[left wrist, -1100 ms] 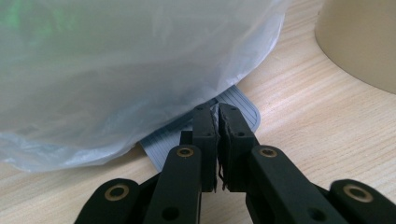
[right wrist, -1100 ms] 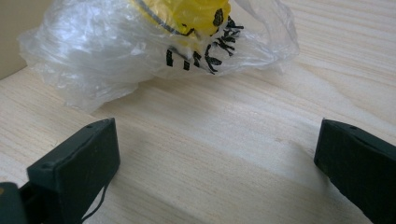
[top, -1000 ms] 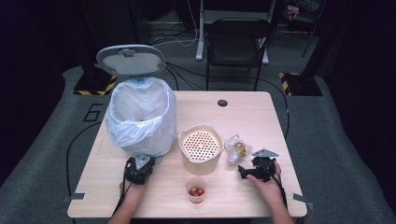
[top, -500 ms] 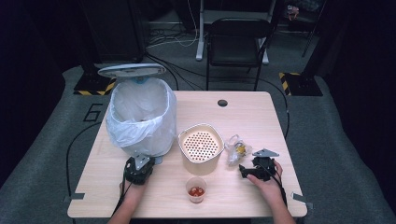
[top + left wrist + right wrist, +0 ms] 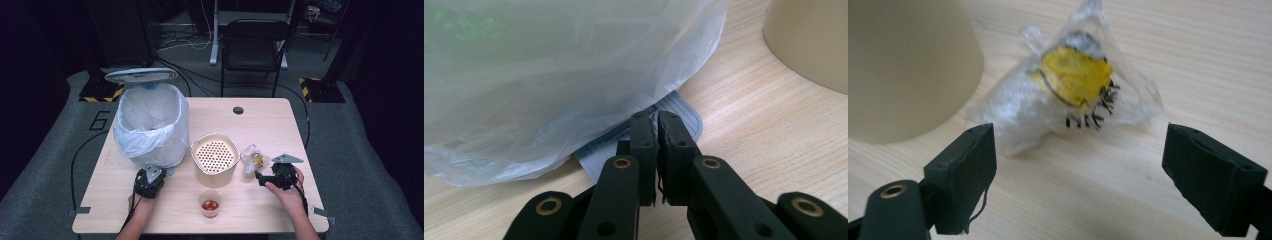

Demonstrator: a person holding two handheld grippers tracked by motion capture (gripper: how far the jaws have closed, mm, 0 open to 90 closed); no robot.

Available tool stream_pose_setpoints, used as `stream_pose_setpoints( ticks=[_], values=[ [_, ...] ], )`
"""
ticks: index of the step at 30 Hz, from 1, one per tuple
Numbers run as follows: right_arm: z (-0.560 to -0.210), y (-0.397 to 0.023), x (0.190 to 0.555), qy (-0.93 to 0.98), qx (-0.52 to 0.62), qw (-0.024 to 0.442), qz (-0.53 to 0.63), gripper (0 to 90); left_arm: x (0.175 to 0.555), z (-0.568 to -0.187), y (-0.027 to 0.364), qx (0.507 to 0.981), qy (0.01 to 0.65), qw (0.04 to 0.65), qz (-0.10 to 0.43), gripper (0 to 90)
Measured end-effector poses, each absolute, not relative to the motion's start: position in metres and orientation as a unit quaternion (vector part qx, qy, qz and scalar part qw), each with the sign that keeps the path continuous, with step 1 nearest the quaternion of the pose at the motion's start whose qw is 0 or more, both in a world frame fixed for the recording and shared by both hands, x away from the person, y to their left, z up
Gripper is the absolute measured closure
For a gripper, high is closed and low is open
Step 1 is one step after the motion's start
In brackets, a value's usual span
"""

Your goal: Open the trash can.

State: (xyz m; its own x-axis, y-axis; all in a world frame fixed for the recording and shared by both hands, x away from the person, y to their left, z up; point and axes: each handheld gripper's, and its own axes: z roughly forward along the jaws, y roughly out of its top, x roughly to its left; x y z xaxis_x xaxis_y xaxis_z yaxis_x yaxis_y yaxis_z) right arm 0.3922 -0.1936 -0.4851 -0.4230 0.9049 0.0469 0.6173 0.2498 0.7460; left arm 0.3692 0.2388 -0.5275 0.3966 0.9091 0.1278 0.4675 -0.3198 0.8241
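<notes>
The crumpled plastic wrapper (image 5: 1073, 95) lies on the bench (image 5: 280, 125) near its right edge, just ahead of the right tool (image 5: 1080, 170), whose jaws, gaping, have just been opening wider.

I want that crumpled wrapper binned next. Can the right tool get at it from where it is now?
Probably yes. The right tool stands open, aimed at the crumpled wrapper, which lies on bare table just ahead. Nothing lies between them; the beige container sits close on one side.

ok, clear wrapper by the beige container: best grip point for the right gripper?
Take the crumpled wrapper across its bunched middle around the yellow patch, coming in low from the near side. The right gripper is already open and lined up; the loose film edges would probably slip.
</notes>
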Motion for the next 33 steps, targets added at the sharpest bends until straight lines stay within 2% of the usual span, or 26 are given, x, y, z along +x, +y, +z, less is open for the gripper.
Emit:
stream_pose_setpoints(
  ticks=[9,17,18,19,20,21,22,23,26,27,33],
  values=[
    [-0.472,-0.175,0.413,0.754,0.502,0.2,0.373,17.4,0.369,-0.528,0.238,0.753,0.456,0.361,0.306,85.6],
    [-0.484,-0.163,0.424,0.752,0.513,0.192,0.366,20.2,0.369,-0.528,0.238,0.754,0.455,0.36,0.308,85.6],
    [-0.487,-0.162,0.424,0.753,0.516,0.2,0.356,22.0,0.369,-0.527,0.238,0.755,0.455,0.357,0.308,85.6],
    [-0.493,-0.161,0.425,0.754,0.517,0.204,0.35,27.9,0.369,-0.527,0.238,0.756,0.455,0.357,0.308,85.6],
    [-0.493,-0.161,0.425,0.754,0.517,0.204,0.35,27.9,0.369,-0.527,0.238,0.755,0.456,0.358,0.306,85.6],
    [-0.498,-0.161,0.425,0.757,0.516,0.204,0.345,35.9,0.369,-0.528,0.238,0.753,0.456,0.36,0.308,85.6],
    [-0.498,-0.161,0.425,0.757,0.516,0.204,0.345,35.9,0.369,-0.528,0.238,0.753,0.455,0.36,0.309,85.6],
    [-0.501,-0.162,0.426,0.76,0.514,0.196,0.345,42.9,0.369,-0.528,0.238,0.754,0.455,0.36,0.309,85.6],
    [-0.504,-0.164,0.426,0.763,0.512,0.193,0.343,47.7,0.369,-0.527,0.238,0.755,0.456,0.358,0.307,85.6],
    [-0.505,-0.165,0.427,0.769,0.507,0.189,0.342,53.0,0.369,-0.527,0.239,0.757,0.453,0.356,0.308,85.6],
    [-0.507,-0.166,0.426,0.771,0.506,0.185,0.339,60.6,0.369,-0.528,0.237,0.752,0.456,0.361,0.312,85.6]
  ],
)
